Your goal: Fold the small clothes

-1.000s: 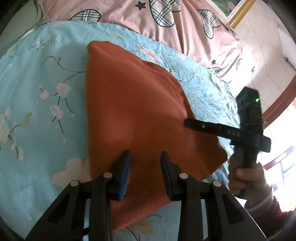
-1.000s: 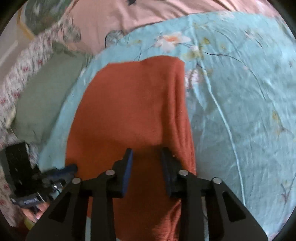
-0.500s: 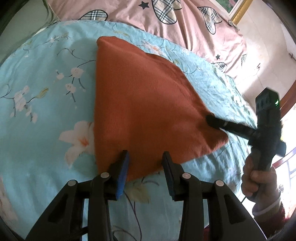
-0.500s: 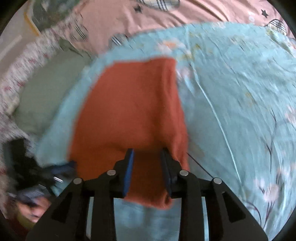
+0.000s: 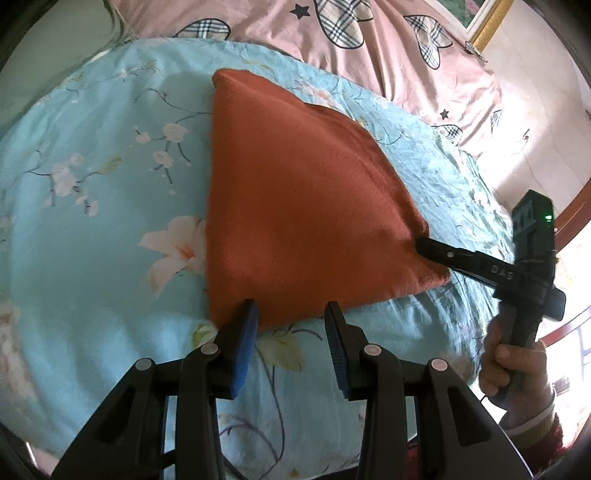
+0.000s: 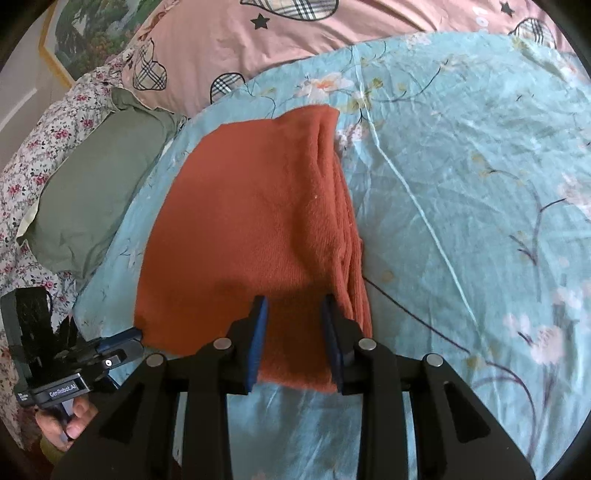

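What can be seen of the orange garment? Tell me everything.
The orange garment is a rust-orange, fuzzy knit, folded flat on the blue floral sheet, with stacked layers showing along one side. Its near edge lies between the open left tongs; a near corner sits between the open right tongs.

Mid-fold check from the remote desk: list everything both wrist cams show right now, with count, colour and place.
folded garment: 1, rust orange, flat on the sheet, centre
sheet: 1, light blue floral, under the garment
quilt: 1, pink with plaid hearts, beyond the sheet
pillow: 1, green, left in the right wrist view
picture frame: 1, gold, on the wall
left gripper: black, blue pads, open at the garment's near edge
right gripper: black, open astride the garment's near corner
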